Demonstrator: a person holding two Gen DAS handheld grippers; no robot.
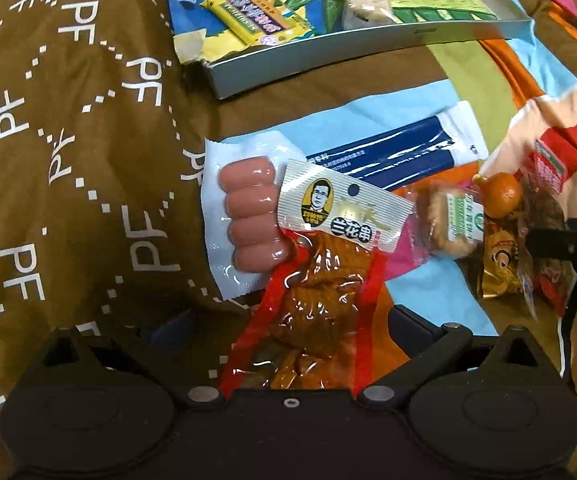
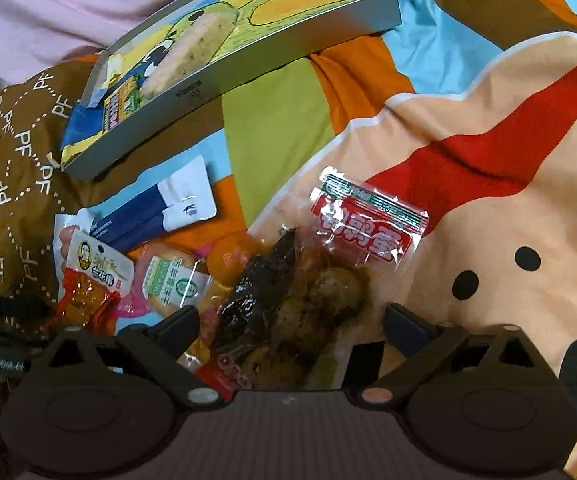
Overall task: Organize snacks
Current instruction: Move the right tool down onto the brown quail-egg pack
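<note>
Nearest my left tongs (image 1: 288, 328): the orange tofu-skewer packet (image 1: 312, 320) lies between the jaws, which stand apart, pads not pressing it. Sausage pack (image 1: 248, 220) at ten o'clock of it. My right tongs (image 2: 292, 328) stand wide over the dark braised-meat packet (image 2: 296, 300), unclamped. Grey tray (image 2: 248, 80) at twelve o'clock, holding a rice bar (image 2: 192, 52). All rest on the patterned bedspread (image 2: 488, 120).

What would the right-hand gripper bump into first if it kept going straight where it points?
Probably the clear packet of dark brown snacks with a red label, lying between the open right gripper fingers; depth is hard to judge.
</note>
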